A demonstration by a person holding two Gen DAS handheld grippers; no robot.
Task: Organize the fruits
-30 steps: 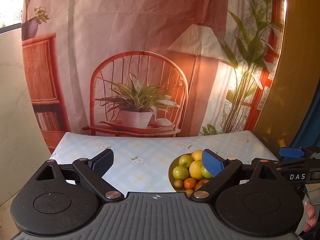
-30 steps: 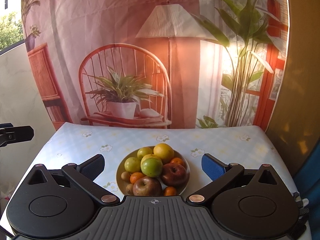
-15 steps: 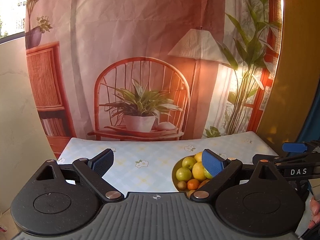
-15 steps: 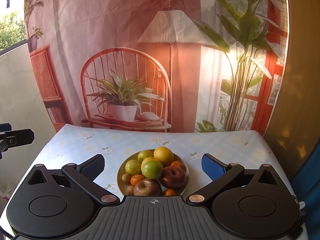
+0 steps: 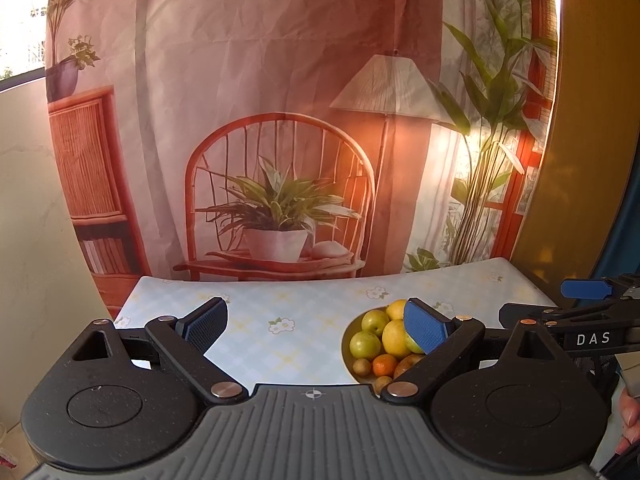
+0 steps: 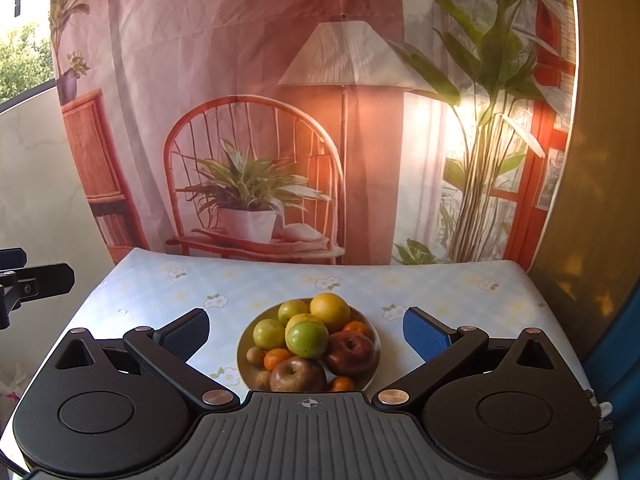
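A plate [image 6: 245, 344] [image 5: 346, 354] heaped with fruit sits near the table's front edge. On it lie green apples [image 6: 306, 337], a yellow orange [image 6: 330, 311], two dark red apples [image 6: 351, 352], small tangerines [image 6: 276, 358] and small brown fruits [image 6: 255, 354]. My right gripper [image 6: 306, 332] hovers open in front of the plate, its blue pads either side of the pile and apart from it. My left gripper [image 5: 316, 326] is open over bare tablecloth to the left of the plate; its right pad [image 5: 424, 328] hides part of the fruit. Nothing is held.
The table [image 6: 248, 284] wears a pale checked cloth with flower prints. A printed backdrop [image 6: 256, 120] of a chair, plant and lamp hangs right behind its far edge. A wooden panel [image 6: 592, 216] stands to the right. Fingers of a hand [image 5: 629, 420] show at lower right.
Both grippers have drawn back and tilted up a little, so the plate and table sit lower and smaller in each view. Both stay open.
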